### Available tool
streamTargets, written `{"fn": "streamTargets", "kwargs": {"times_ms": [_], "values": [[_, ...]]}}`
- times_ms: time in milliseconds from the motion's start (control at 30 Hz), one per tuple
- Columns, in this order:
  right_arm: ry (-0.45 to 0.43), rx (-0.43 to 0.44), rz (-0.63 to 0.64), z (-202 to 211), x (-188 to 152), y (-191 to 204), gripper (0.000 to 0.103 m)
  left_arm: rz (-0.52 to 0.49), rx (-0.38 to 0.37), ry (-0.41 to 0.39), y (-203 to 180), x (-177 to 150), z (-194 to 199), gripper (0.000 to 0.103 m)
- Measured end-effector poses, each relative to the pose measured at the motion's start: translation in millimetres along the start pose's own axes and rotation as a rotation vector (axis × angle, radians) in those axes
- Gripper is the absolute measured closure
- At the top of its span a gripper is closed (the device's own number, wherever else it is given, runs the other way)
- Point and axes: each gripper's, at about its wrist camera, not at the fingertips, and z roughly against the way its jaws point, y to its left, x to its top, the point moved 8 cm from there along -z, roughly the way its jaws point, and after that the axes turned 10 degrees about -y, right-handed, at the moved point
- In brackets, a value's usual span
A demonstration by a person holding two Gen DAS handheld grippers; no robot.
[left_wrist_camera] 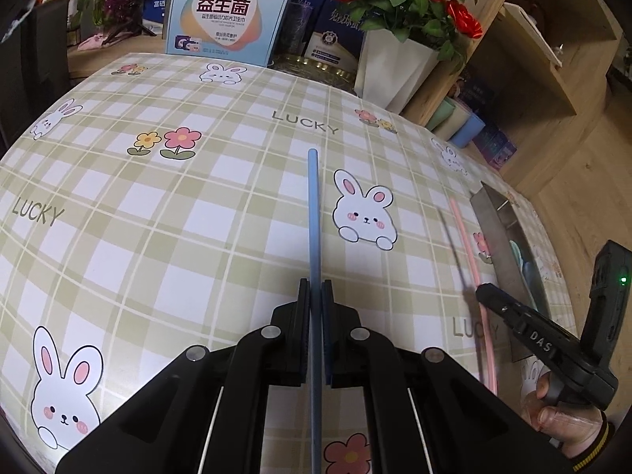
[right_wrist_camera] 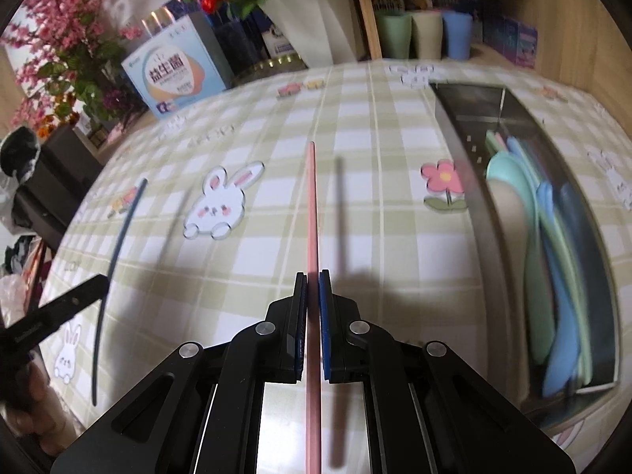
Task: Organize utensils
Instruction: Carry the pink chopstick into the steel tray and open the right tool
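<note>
Above tablecloth (left_wrist_camera: pixel 197 217), blue chopstick (left_wrist_camera: pixel 313 213) between left tool (left_wrist_camera: pixel 316 288) pads

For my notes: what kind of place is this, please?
Probably a home dining corner: a table under a rabbit-print checked cloth, a vase of red roses, and wooden shelves holding cups and boxes.

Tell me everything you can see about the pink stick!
The pink stick is one long, thin, straight chopstick, plain and smooth, probably plastic. The right tongs are shut on it partway along, so it sticks out ahead of them and runs back under them. It is lifted off the checked tablecloth, casting a shadow beside it, left of the metal tray.
</note>
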Motion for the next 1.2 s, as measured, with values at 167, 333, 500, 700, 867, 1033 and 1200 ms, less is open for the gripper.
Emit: {"fn": "streamTargets", "kwargs": {"times_ms": [167, 333, 500, 700, 867, 1033, 1200], "values": [[-0.036, 0.018, -0.005, 9.9, 14.1, 3.2, 0.097, 0.017, -0.025, -0.005, -4.4, 4.5, 5.5, 0.098], [-0.063, 0.036, -0.027, 19.5, 21.1, 0.0, 0.097, 0.040, -0.070, -0.013, -11.4, 9.9, 11.7, 0.098], [-0.093, 0.050, -0.057, 26.6, 29.5, -8.1, 0.097, 0.025, -0.068, -0.017, -19.9, 14.7, 12.5, 0.098], [-0.162, 0.050, -0.078, 41.8, 48.0, -27.0, 0.097, 0.007, -0.063, -0.014, -28.2, 17.8, 12.5, 0.098], [-0.269, -0.024, -0.133, 64.7, 84.9, -82.4, 0.097, -0.006, -0.066, -0.017, -36.2, 21.1, 12.9, 0.098], [-0.235, -0.090, -0.168, 65.6, 87.3, -134.8, 0.097, -0.012, -0.072, -0.012, -44.1, 21.5, 9.4, 0.098], [-0.191, -0.089, -0.223, 53.8, 72.1, -149.5, 0.097, -0.027, -0.073, 0.006, -51.4, 18.1, 3.3, 0.098]]}}
